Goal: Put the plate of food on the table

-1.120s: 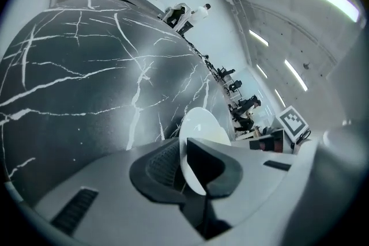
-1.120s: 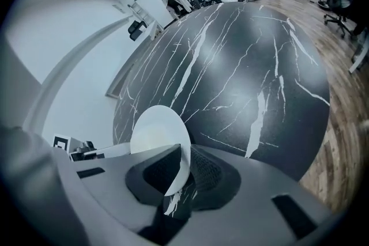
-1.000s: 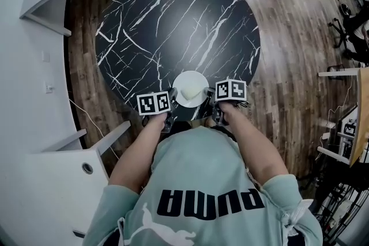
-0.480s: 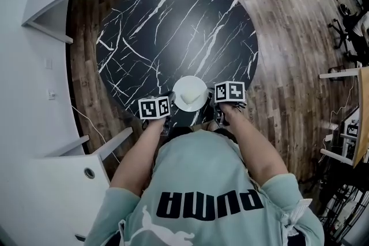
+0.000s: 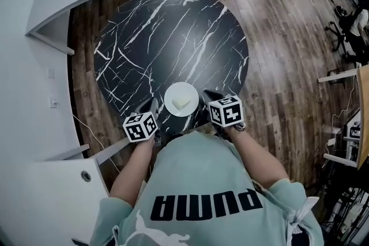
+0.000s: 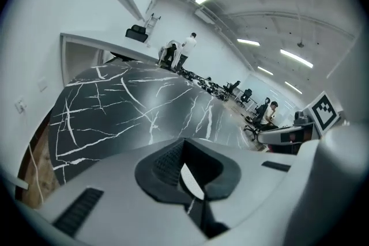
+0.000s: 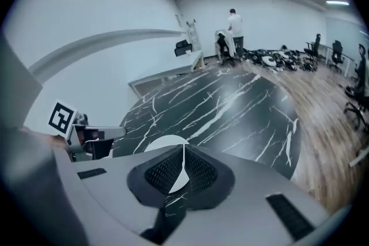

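Note:
A small white plate with a pale lump of food rests on the round black marble table, close to its near edge. My left gripper meets the plate's left rim and my right gripper meets its right rim. In the left gripper view the left gripper has its pads almost together, with a white sliver of plate between them. The right gripper in its own view is likewise closed on a thin white edge, and the plate shows beyond it.
A white curved counter runs along the left, and white furniture stands at lower left. Wood floor surrounds the table. Office chairs stand at far right. A person stands well beyond the table's far side.
Both marker cubes have tilted outward and moved farther apart. The plate stays between the jaws near the table's near edge.

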`<state>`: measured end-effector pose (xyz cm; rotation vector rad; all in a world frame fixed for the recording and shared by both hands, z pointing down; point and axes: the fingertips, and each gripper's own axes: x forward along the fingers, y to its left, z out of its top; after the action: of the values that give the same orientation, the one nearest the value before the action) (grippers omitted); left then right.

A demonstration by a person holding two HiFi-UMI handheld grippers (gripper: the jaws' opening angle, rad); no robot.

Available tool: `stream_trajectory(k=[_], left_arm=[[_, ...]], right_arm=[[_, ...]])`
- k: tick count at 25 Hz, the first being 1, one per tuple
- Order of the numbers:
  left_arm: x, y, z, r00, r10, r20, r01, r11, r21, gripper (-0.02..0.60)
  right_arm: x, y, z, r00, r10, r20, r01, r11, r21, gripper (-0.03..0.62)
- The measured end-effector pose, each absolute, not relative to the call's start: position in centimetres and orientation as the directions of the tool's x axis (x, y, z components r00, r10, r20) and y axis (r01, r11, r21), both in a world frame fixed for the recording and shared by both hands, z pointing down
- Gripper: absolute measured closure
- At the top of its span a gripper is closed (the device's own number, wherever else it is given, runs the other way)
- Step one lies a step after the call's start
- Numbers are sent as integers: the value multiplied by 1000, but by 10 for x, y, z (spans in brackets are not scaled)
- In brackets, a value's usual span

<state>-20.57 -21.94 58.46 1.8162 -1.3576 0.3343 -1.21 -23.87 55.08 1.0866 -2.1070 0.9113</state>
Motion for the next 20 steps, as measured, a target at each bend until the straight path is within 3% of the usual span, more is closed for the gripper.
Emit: stream_trajectory(k=[7, 20], left_arm=[[-159, -193, 525, 379, -739, 558, -906, -173, 386, 575], [-62, -145, 454, 315, -831, 459, -934, -185, 306, 575]], right_arm=[[-17, -210, 494, -603, -481, 636, -742, 632, -225, 583], [45, -165, 459, -695, -465, 548, -642, 745, -181, 585]])
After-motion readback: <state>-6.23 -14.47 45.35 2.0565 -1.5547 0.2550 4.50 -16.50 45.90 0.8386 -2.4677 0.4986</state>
